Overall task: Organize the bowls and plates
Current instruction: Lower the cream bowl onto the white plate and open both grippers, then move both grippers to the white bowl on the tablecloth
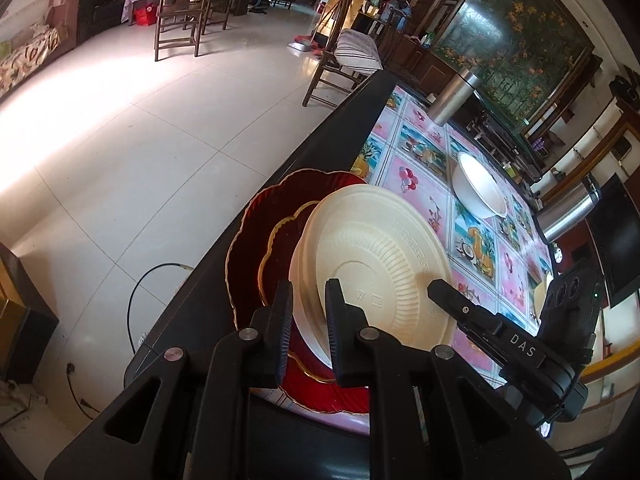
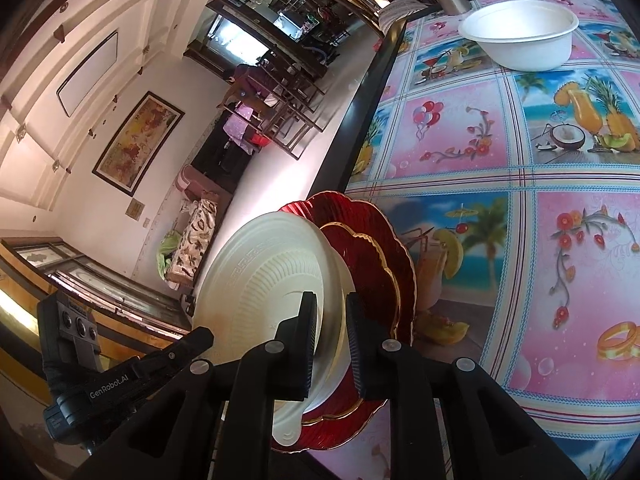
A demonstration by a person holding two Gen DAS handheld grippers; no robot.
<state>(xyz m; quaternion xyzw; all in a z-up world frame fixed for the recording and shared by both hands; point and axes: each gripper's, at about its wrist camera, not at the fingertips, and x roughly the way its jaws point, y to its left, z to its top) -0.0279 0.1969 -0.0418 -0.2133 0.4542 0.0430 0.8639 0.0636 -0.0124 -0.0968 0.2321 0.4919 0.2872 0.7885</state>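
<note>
A stack sits near the table's edge: a large red plate (image 1: 256, 240) (image 2: 360, 216), a smaller gold-rimmed red plate (image 1: 280, 256) (image 2: 372, 264) on it, and cream paper plates (image 1: 380, 248) (image 2: 264, 276) on top. My left gripper (image 1: 308, 304) is shut on the rim of the cream plates. My right gripper (image 2: 330, 312) is shut on the opposite rim of the same cream plates, and also shows in the left wrist view (image 1: 440, 288). A white bowl (image 1: 478, 186) (image 2: 524, 36) stands upright farther along the table.
The table has a patterned pink cloth (image 2: 520, 200) and a dark edge (image 1: 304, 152) beside the stack, with tiled floor (image 1: 140, 128) below. A steel flask (image 1: 452, 98) stands beyond the bowl, another steel flask (image 1: 568, 212) to its right.
</note>
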